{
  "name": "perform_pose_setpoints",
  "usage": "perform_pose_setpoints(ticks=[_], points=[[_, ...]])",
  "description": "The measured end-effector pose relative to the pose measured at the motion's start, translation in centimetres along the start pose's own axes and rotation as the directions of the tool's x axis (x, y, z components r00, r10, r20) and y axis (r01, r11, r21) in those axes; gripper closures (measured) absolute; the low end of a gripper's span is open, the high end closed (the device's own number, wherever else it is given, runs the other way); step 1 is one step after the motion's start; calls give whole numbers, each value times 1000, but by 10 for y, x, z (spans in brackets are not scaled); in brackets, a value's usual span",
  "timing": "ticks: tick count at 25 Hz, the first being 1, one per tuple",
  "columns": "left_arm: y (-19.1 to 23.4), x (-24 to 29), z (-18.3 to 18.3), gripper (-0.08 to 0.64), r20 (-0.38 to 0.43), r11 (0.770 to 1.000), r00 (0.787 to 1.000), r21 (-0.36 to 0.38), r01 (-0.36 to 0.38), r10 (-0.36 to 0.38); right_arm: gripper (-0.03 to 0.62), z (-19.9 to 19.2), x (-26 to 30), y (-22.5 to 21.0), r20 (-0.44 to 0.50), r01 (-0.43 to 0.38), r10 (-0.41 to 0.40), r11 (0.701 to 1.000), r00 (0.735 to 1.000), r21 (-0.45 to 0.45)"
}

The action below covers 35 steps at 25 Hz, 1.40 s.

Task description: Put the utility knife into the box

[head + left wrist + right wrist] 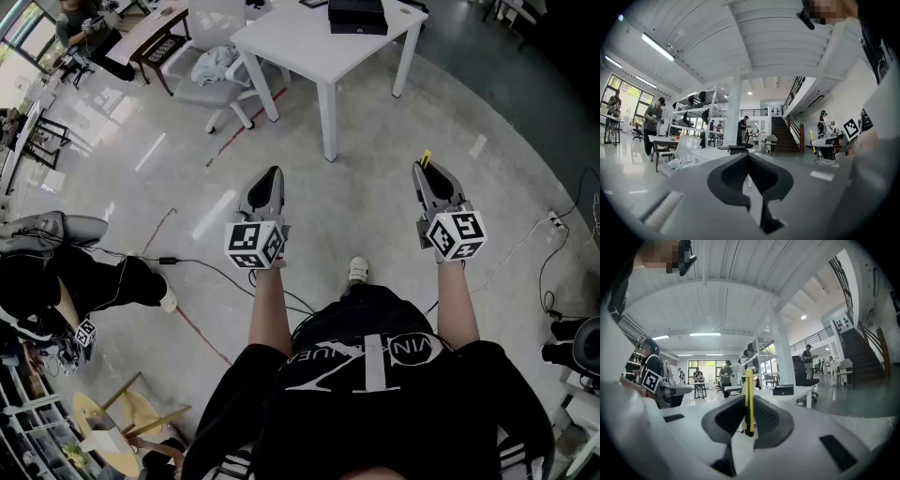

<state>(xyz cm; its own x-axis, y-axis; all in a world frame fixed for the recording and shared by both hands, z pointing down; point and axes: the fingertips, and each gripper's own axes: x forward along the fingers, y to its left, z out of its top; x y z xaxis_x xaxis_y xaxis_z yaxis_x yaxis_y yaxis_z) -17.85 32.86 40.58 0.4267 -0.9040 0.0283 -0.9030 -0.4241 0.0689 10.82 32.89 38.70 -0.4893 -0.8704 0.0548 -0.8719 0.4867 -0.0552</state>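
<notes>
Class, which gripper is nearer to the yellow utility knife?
Right. The right gripper is shut on the utility knife; the left gripper, shut and empty, is off to its left.

This is a large open-plan workshop or lab hall on two levels. The polished concrete floor (375, 206) has loose cables (202, 267) trailing across it, and a white desk (309, 37) and a wheeled office chair (211, 70) stand on it. The left gripper view shows a high white ceiling with strip lights (657, 47), a staircase (783, 136) up to a railed upper level, metal shelving racks (693, 112), and people (652, 126) standing at other desks.
</notes>
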Motion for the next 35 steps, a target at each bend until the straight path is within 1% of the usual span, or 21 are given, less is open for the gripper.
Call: perform_pose_setpoints(ticks=[4, 7, 13, 19, 25, 28, 31, 35], points=[[1, 32, 6, 552, 10, 1000, 1000, 0, 1, -1, 529, 6, 21, -24, 19, 2, -2, 1000, 1000, 11], [2, 55, 7, 552, 2, 1000, 1000, 4, 2, -2, 529, 8, 36, -38, 16, -4, 4, 1000, 1000, 12], [3, 96, 0, 552, -11, 1000, 1000, 0, 4, -4, 529, 2, 59, -66, 10, -7, 7, 1000, 1000, 16], [5, 145, 3, 552, 2, 1000, 1000, 3, 9, -9, 529, 7, 86, -104, 15, -5, 5, 1000, 1000, -3], [2, 186, 6, 552, 20, 1000, 1000, -1, 9, -9, 529, 16, 111, -136, 39, -23, 23, 1000, 999, -4], [0, 200, 8, 552, 21, 1000, 1000, 4, 9, -9, 529, 20, 119, -145, 54, -37, 36, 999, 998, 5], [0, 207, 6, 552, 11, 1000, 1000, 1, 6, -6, 529, 17, 123, -149, 49, -44, 44, 999, 998, 9], [3, 217, 5, 552, 4, 1000, 1000, 5, -4, 3, 529, 12, 131, -160, 45, -45, 44, 998, 998, 36]])
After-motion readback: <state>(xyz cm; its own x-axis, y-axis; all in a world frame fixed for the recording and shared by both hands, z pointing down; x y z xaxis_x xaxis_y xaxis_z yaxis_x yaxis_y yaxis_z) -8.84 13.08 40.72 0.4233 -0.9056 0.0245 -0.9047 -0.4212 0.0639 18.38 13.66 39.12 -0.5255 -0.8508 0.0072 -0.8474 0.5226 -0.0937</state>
